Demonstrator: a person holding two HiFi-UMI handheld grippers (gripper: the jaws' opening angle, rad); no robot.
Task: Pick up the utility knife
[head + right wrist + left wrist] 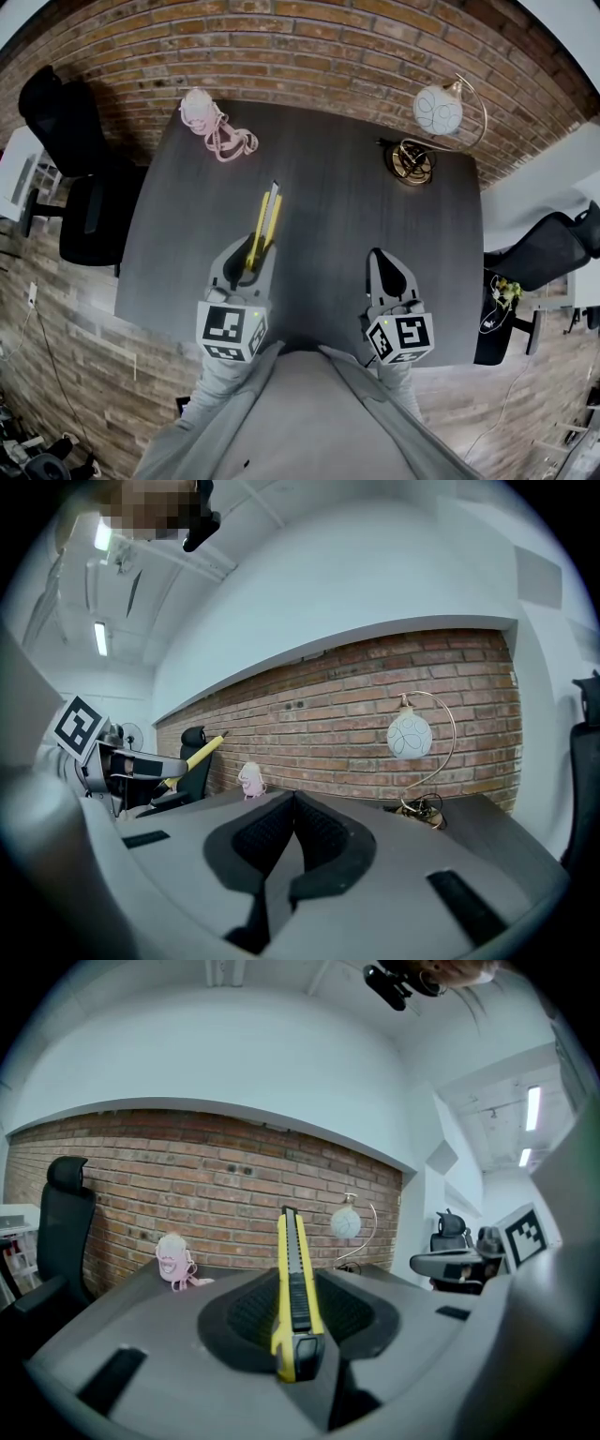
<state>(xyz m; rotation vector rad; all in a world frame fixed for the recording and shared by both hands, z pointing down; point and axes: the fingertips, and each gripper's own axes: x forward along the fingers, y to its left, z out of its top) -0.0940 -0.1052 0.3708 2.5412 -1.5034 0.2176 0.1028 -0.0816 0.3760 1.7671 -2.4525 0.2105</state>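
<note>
Yellow utility knife (265,220), left of centre in the head view, is clamped by its tail in my left gripper's (251,249) part-closed jaws over the grey table (328,187); held so far back, it could pivot loose if I jolt, while my right gripper (378,257) is closed, empty.

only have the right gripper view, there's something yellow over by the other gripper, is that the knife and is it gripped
observer: Yes. The left gripper view shows the left gripper shut on the yellow utility knife.
operator: gripped where
observer: Near its black butt end; much of the body sticks out past the jaws.
operator: pointing where
observer: In the head view it points toward the brick wall, over the table, between the pink corded item and the lamp.
</note>
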